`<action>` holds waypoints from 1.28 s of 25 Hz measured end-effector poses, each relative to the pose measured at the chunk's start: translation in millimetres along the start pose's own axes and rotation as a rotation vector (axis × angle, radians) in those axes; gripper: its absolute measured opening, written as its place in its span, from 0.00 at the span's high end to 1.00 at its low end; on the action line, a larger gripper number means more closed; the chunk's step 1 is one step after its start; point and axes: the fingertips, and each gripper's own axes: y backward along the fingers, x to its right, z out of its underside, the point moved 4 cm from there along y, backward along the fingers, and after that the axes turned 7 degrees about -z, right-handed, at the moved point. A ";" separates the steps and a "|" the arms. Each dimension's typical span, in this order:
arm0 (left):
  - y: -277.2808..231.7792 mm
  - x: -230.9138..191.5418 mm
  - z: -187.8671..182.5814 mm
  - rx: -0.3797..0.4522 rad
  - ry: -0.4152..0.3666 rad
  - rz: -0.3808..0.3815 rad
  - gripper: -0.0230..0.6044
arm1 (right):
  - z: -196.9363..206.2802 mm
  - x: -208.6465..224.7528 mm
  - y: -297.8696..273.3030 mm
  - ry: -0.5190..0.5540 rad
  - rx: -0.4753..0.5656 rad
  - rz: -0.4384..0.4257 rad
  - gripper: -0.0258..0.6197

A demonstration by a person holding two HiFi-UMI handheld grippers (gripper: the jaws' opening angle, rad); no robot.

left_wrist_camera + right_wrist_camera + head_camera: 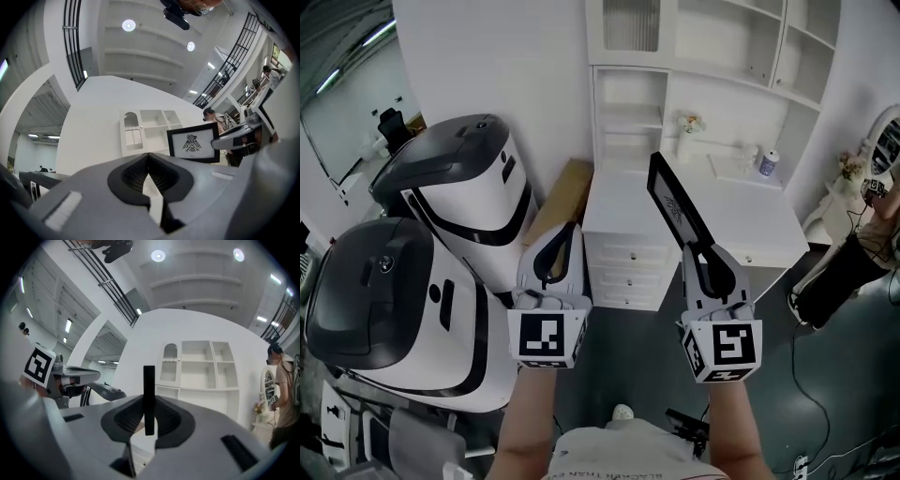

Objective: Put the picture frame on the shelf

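The picture frame [673, 201] is black-edged and holds a white print of a bird. My right gripper [694, 251] is shut on its lower edge and holds it up in front of the white desk [769, 230]. In the right gripper view the frame [149, 380] stands edge-on between the pads. Seen from the left gripper, the frame [193, 144] faces the camera. My left gripper [571, 230] hovers level with the right one, to its left, shut with nothing in it; its jaws meet tip to tip. The white shelf unit [712, 84] rises behind the desk, with several open compartments.
Two large white and dark grey machines [464, 187] [384, 309] stand at the left. A brown board [561, 199] leans between them and the white drawers [628, 267]. A small blue-lidded jar [768, 164] and a flower ornament [689, 123] stand on low shelves. A person [862, 253] is at the right.
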 end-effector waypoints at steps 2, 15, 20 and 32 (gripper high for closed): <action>-12.4 5.4 4.2 -0.003 0.002 -0.009 0.95 | 3.4 9.4 -9.2 -0.002 -0.003 -0.014 0.86; -77.5 4.7 35.1 -0.017 0.065 0.007 0.95 | 22.2 45.1 -63.1 0.011 -0.011 -0.011 0.86; -111.1 -11.3 52.7 -0.011 0.068 0.012 0.95 | 34.6 54.5 -100.5 0.005 -0.022 0.004 0.86; -227.0 -72.1 104.8 0.005 0.055 0.081 0.95 | 55.4 75.3 -231.5 -0.007 -0.043 0.064 0.86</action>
